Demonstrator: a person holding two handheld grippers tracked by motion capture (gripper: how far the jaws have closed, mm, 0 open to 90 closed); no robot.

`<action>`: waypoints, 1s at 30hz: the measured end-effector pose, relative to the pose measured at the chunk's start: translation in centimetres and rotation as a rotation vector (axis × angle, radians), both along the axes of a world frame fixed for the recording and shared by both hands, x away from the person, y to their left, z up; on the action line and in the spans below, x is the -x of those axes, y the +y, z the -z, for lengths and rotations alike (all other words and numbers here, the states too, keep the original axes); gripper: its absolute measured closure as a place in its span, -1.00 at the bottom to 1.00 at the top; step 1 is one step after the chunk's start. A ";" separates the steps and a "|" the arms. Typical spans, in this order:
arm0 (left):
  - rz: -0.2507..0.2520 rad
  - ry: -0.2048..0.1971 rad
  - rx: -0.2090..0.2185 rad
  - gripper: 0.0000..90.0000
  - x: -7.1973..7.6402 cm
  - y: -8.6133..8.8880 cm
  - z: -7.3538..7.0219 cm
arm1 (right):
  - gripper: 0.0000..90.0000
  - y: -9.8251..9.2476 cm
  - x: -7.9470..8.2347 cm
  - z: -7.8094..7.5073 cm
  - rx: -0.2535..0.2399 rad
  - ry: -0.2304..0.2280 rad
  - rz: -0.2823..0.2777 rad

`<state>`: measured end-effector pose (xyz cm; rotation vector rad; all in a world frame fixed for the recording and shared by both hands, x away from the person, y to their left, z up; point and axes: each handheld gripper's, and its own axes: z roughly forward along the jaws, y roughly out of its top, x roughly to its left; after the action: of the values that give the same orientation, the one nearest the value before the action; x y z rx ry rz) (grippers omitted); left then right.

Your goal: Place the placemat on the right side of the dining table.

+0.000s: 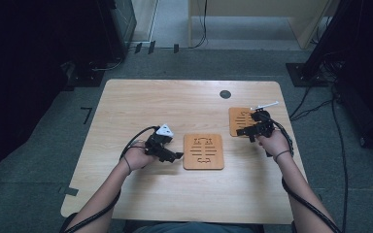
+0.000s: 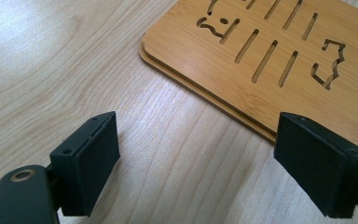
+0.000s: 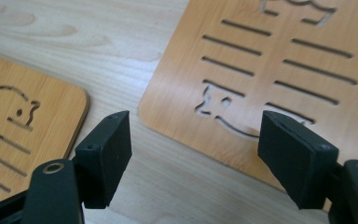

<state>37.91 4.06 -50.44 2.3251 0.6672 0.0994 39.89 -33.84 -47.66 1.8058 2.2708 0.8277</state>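
Two square wooden mats with cut-out slots and small animal shapes lie on the table. The centre mat (image 1: pixel 203 151) (image 2: pixel 279 51) shows a doubled edge, as if two boards are stacked. My left gripper (image 1: pixel 177 156) (image 2: pixel 198 158) sits low just left of it, open, with bare table between its pads and the right pad over the mat's near edge. The right mat (image 1: pixel 239 120) (image 3: pixel 279 70) lies farther right. My right gripper (image 1: pixel 245 131) (image 3: pixel 196 156) hovers over its near corner, open and holding nothing. The centre mat (image 3: pixel 23 126) also appears at the left of the right gripper view.
The light wooden table (image 1: pixel 175 107) has a round black hole (image 1: pixel 225 94) near its far edge. A thin white stick (image 1: pixel 266 105) shows just beyond the right gripper. Grey carpet, cables and dark stands surround the table.
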 end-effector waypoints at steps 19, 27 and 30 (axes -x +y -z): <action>-0.011 -0.007 0.001 -0.70 -0.2 0.4 0.0 | -0.43 2.3 2.7 0.6 0.008 -0.046 -0.081; -0.010 -0.011 -0.003 -0.70 -0.1 0.4 0.0 | -0.44 3.3 4.3 0.9 0.005 -0.056 -0.125; -0.008 -0.011 -0.004 -0.70 0.0 0.2 0.0 | -0.44 3.7 4.7 0.9 0.009 -0.062 -0.146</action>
<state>37.96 4.26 -50.48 2.3248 0.6708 0.1174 35.15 -30.11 -48.60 1.6021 2.3850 0.8822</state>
